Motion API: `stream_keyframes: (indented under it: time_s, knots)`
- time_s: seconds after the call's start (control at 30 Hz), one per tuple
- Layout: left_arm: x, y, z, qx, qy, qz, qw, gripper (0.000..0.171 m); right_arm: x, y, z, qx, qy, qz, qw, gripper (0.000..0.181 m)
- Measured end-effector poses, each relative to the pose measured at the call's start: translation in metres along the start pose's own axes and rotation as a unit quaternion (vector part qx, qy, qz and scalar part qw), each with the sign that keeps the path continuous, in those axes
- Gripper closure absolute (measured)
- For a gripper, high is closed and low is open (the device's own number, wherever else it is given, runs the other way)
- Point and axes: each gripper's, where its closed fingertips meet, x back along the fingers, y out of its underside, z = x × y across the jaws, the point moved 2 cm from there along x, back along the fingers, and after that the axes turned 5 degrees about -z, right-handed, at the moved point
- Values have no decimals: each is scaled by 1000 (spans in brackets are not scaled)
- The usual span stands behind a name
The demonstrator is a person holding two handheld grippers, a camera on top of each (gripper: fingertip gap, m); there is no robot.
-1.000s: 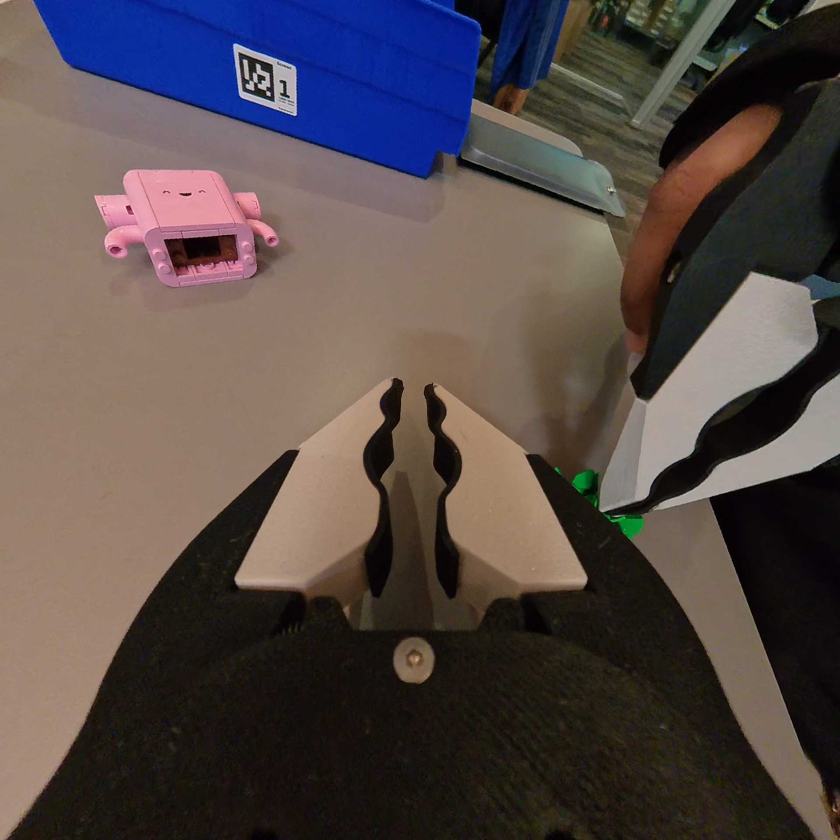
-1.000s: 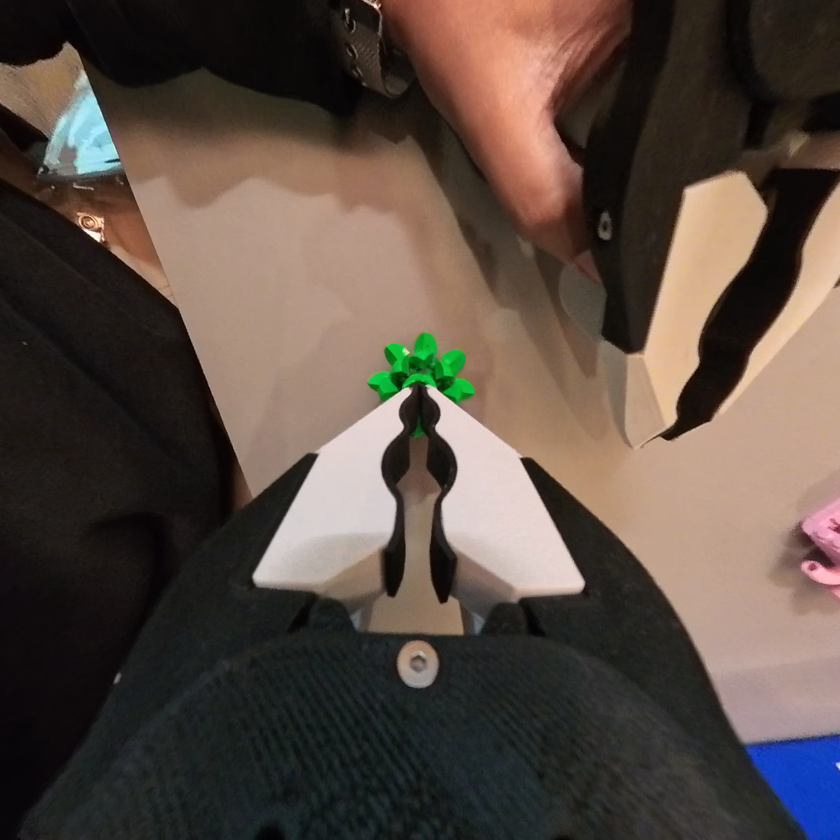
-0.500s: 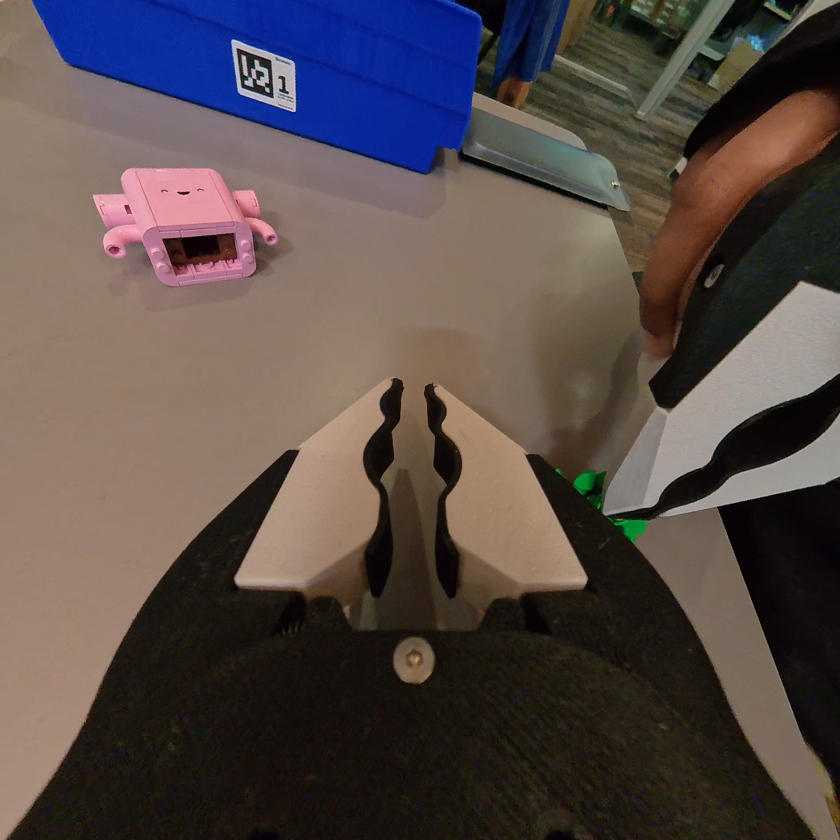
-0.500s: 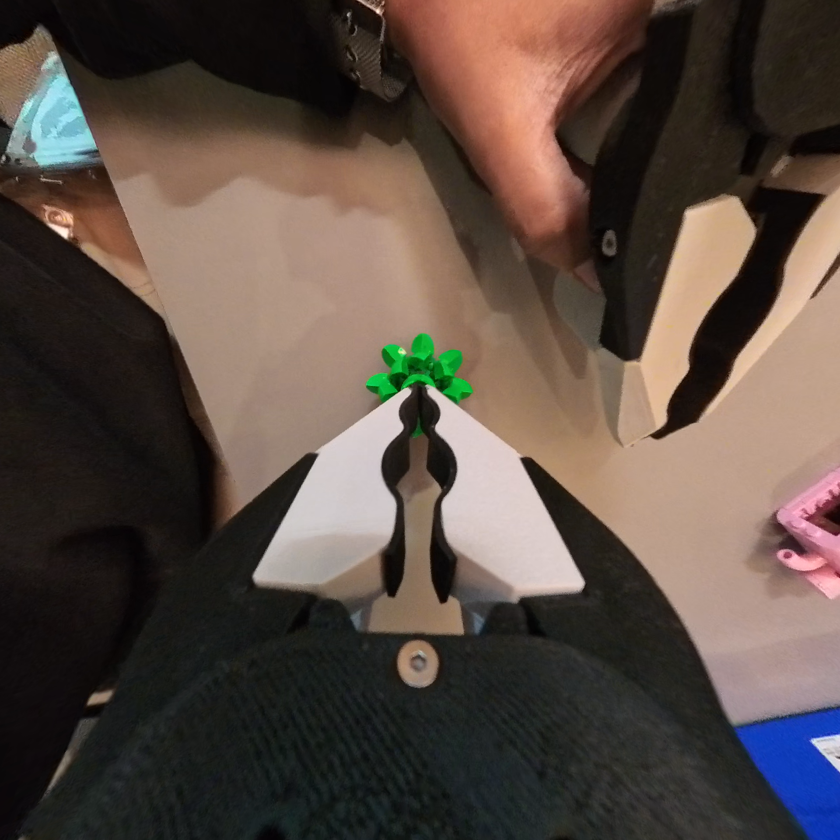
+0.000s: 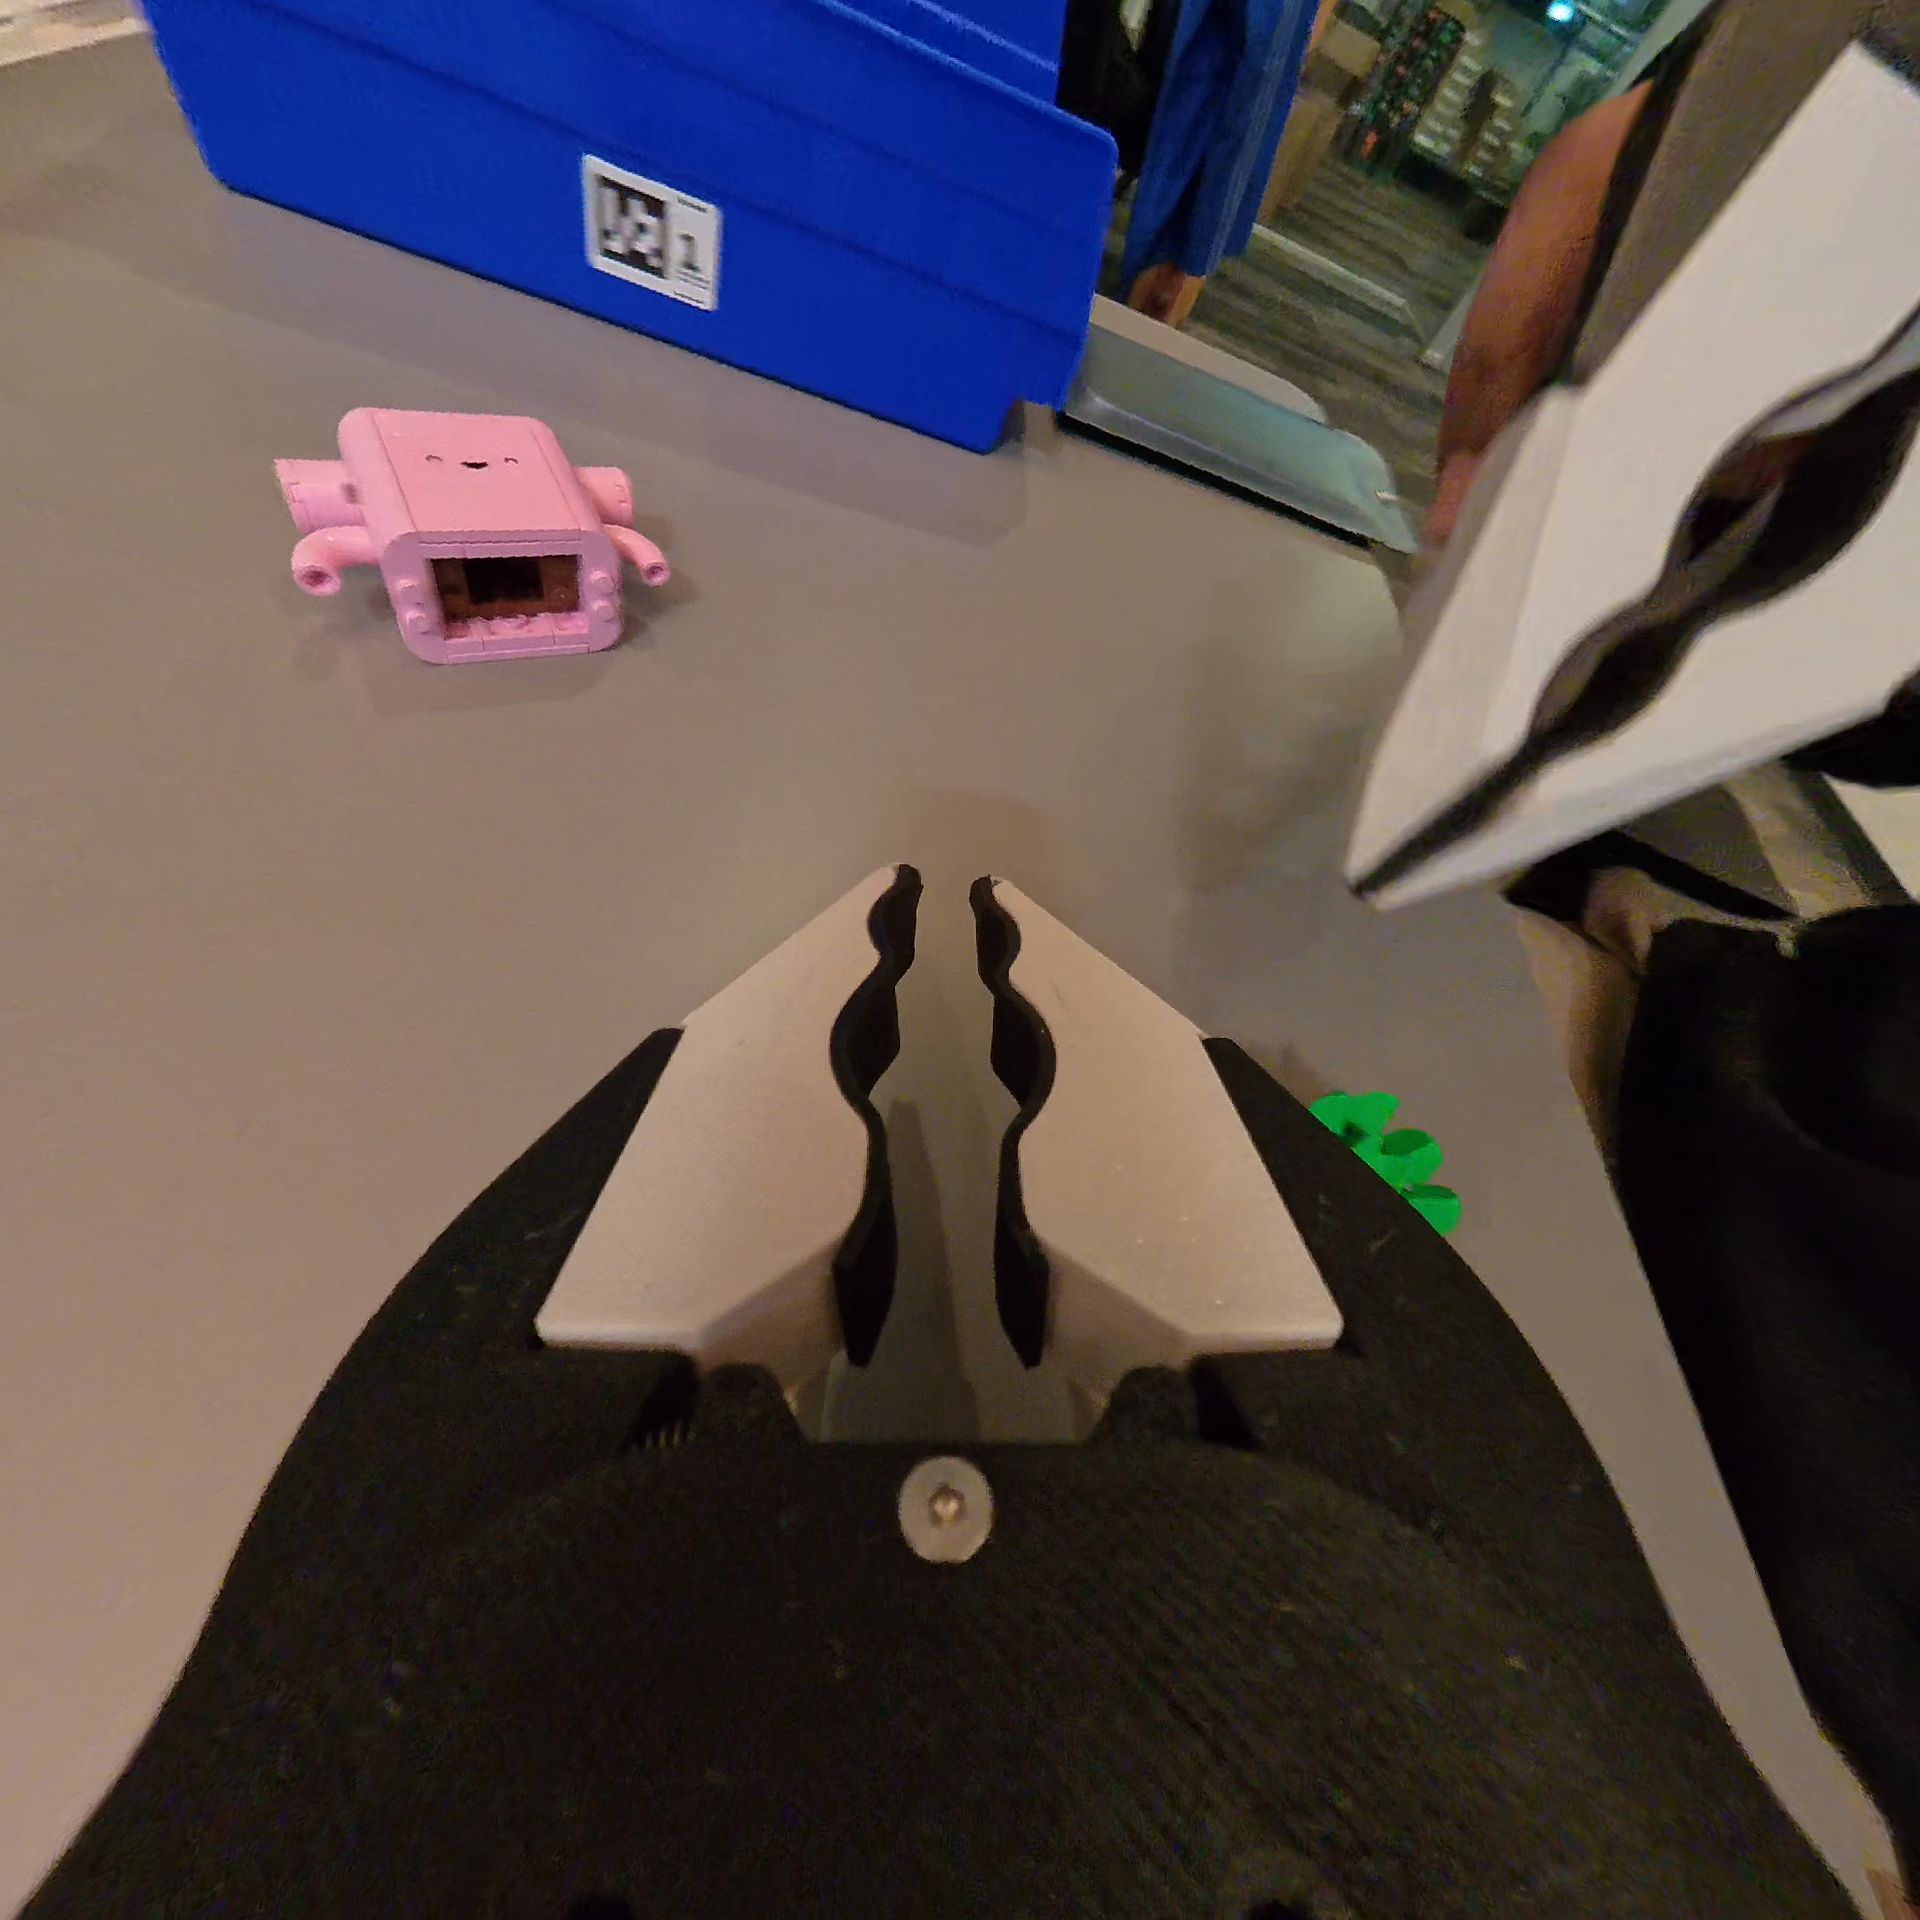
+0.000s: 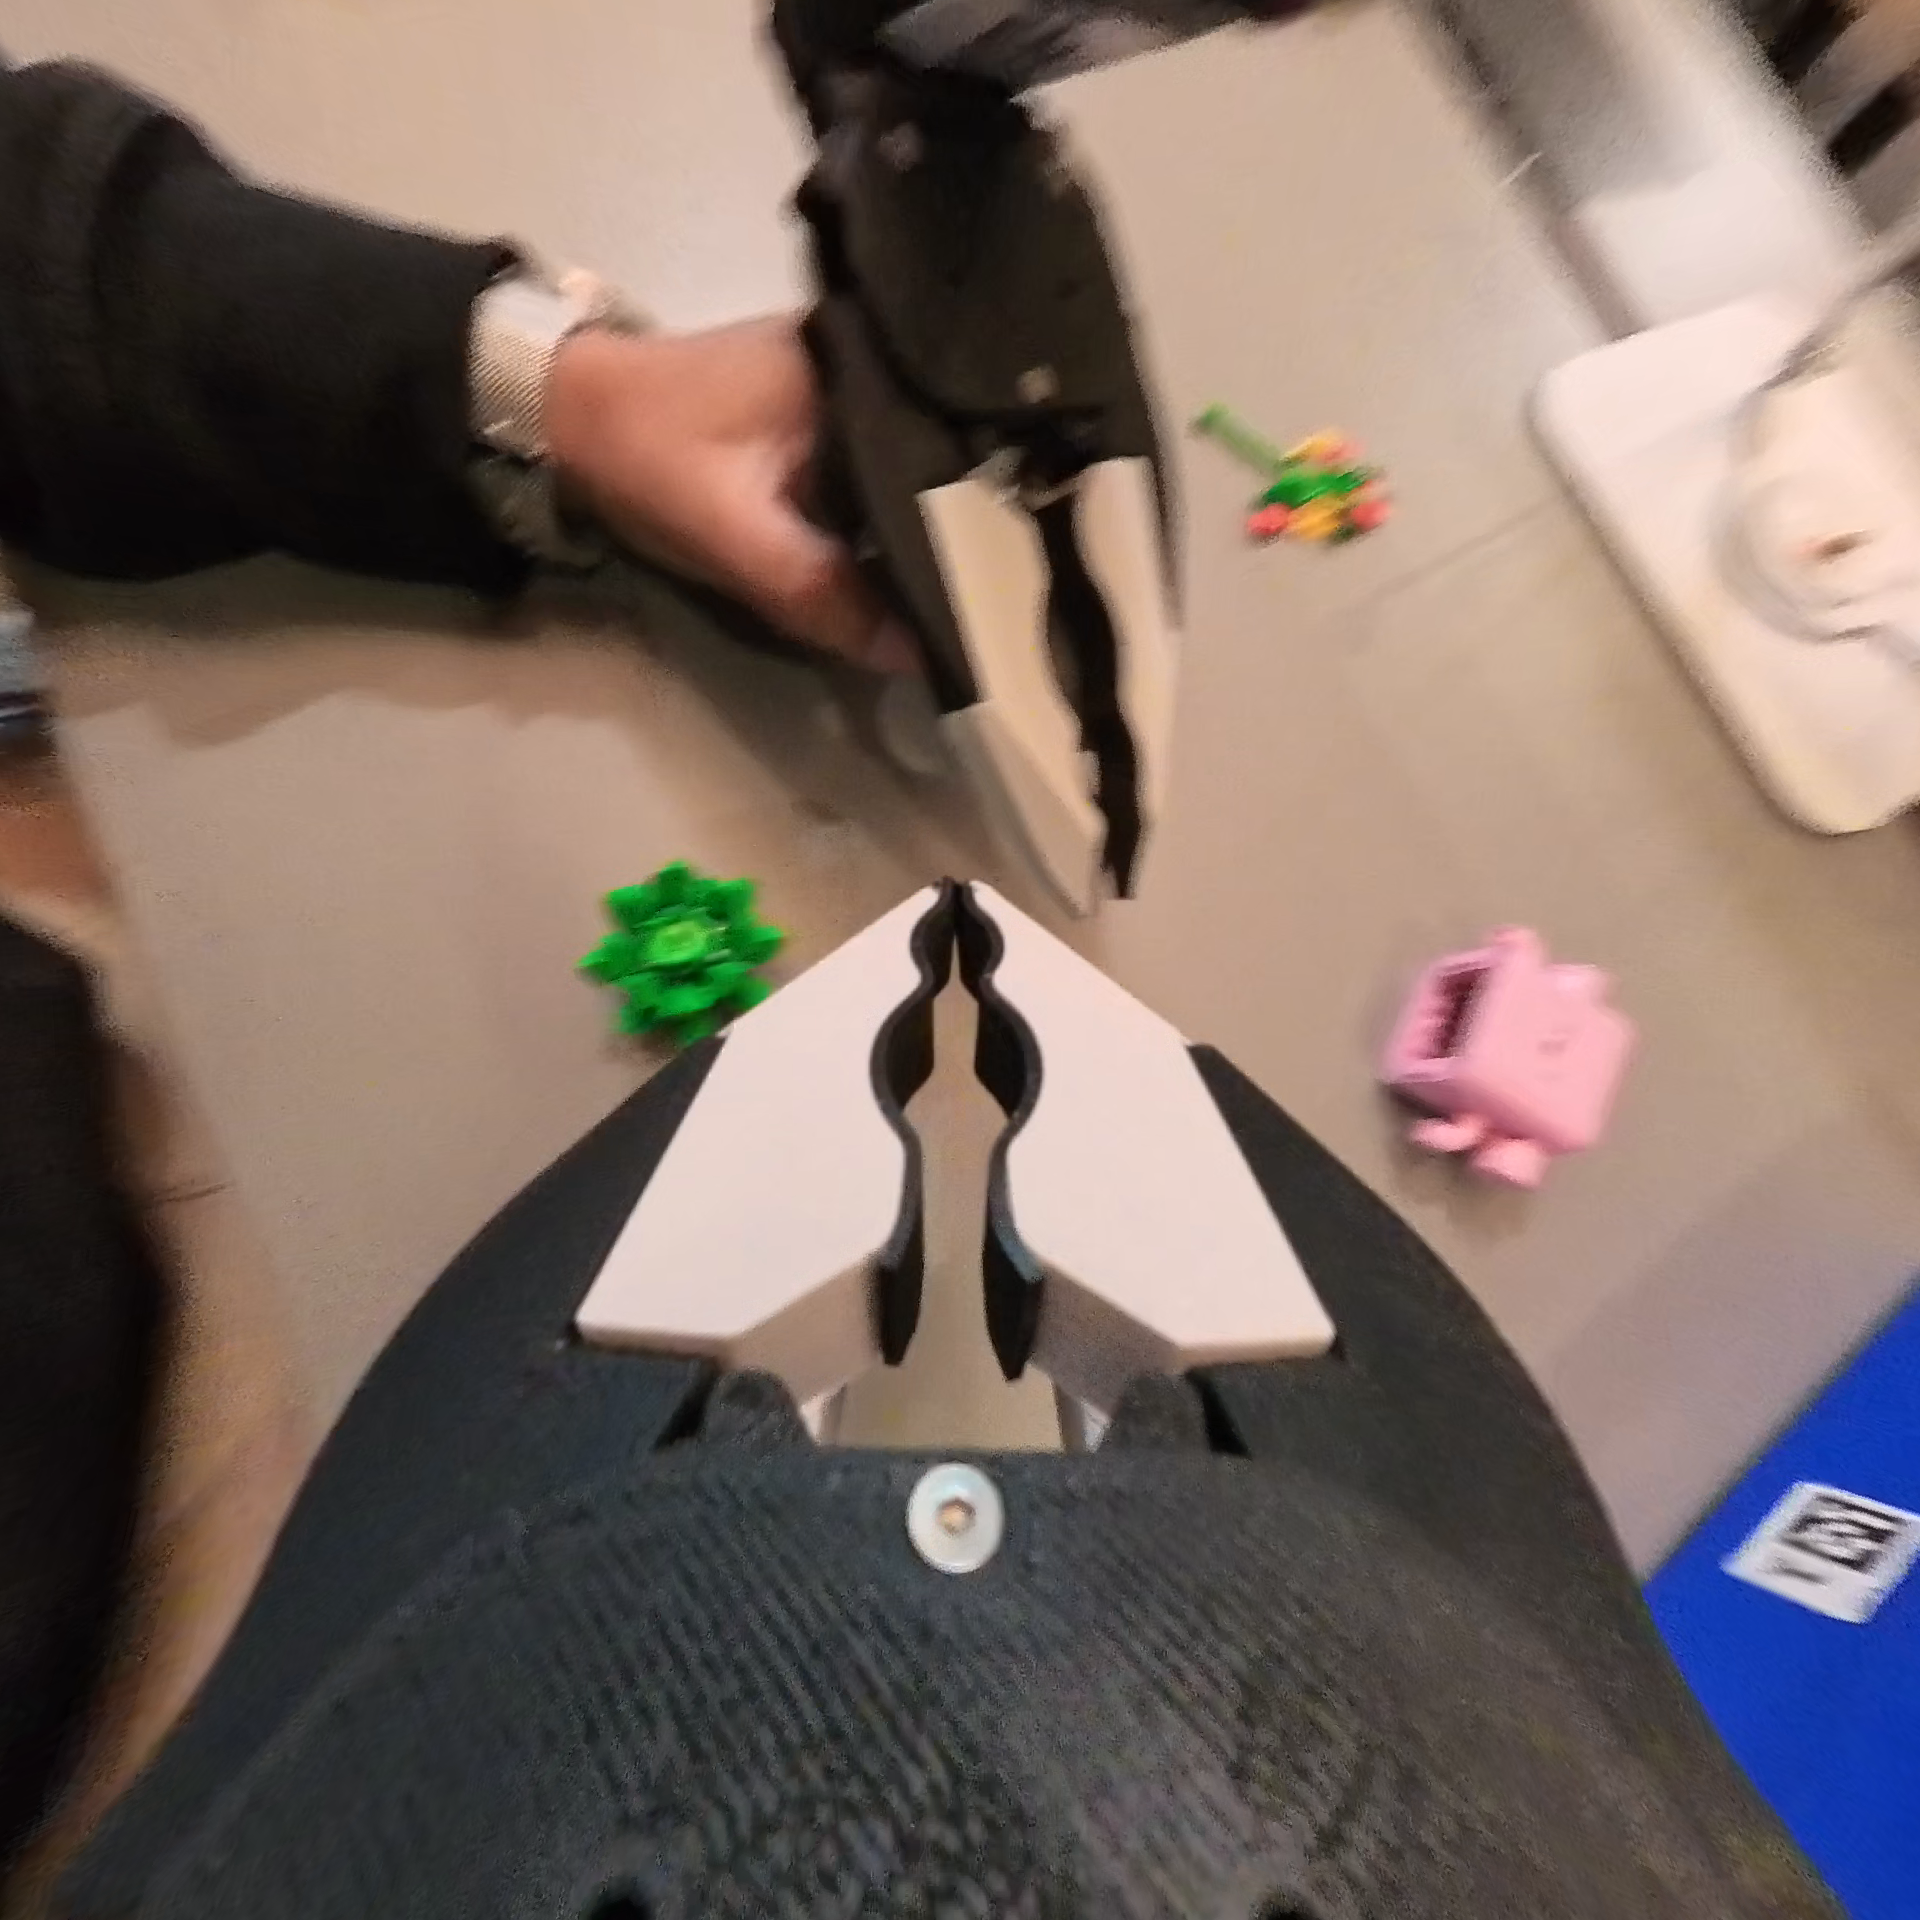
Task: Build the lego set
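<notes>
Lego parts are spread over the grey bench (image 5: pixel 312 935): a pink box-shaped figure (image 5: pixel 468 535) lies on its back at the upper left of the left wrist frame, open end toward the camera, and a green leaf rosette (image 6: pixel 675 951) rests loose at centre left of the right wrist frame. A small multicoloured stem piece (image 6: pixel 1304 483) is seen at the upper right, blurred. The right tool (image 6: pixel 953 894) is closed on nothing, tips touching; the left tool (image 5: pixel 945 883) is slightly parted and empty. A step between grasps is judged to be in hand. Next, one tool would need to be opened and lowered over a chosen piece, probably the rosette or the pink figure.
</notes>
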Motion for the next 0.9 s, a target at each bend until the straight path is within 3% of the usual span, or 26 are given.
stream_keyframes:
  time_s: [0.03,0.1,0.17,0.33,0.5,0.7,0.9]
  knots:
    - [1,-1,-7,6,-27,5,1000,166,0,0,16,7,34,32,999,181]
    - [9,-6,-18,4,-76,29,997,171,-5,7,48,0,77,82,994,181]
    - [20,-10,-28,4,-115,53,992,171,-16,17,65,-45,65,110,991,181]
    - [36,-12,-36,32,-121,94,988,171,-29,26,62,-100,51,207,972,181]
    - [39,-12,-42,46,-136,101,984,167,-26,41,58,-81,67,202,974,181]
    - [36,-10,-46,47,-159,86,982,162,-20,40,63,-124,22,228,966,181]
    - [32,-6,-50,37,-195,59,978,146,-24,41,63,-129,12,216,968,181]
